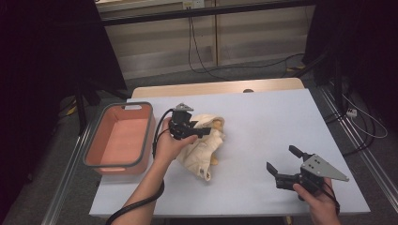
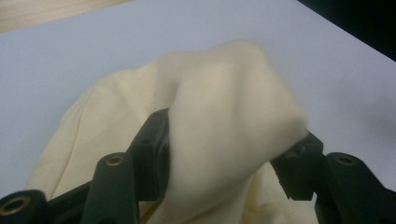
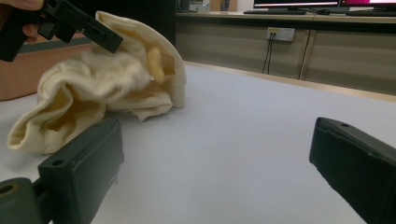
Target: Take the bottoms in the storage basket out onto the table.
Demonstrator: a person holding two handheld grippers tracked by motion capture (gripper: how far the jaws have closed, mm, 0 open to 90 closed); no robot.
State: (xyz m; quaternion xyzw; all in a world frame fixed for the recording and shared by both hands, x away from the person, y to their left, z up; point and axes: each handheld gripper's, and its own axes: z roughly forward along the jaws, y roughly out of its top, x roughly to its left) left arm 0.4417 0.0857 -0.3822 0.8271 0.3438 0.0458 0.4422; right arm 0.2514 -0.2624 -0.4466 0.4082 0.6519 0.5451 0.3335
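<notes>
Left hand-held gripper (image 1: 199,131), jaws parted around a fold of the cloth (image 1: 202,146) beside the bin (image 1: 119,138) mid-desk, seems mid-release; right hand-held gripper (image 1: 283,165) idles open, so regrasping likely comes next.

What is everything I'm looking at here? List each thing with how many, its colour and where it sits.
cloth: one, cream, crumpled near the table's middle, a fold between the left gripper's jaws
bin: one, salmon pink with a grey rim, at the table's left edge
table: one, pale grey-blue top with a wooden strip at the far edge
cables: several, black, on the floor behind the table
monitors: two, lit, on the far counter in the right gripper view
left gripper: one, black, over the cloth; jaws part open, cloth bulging between them
right gripper: one, black with a grey plate, over bare table at the near right, jaws wide with nothing in them
</notes>
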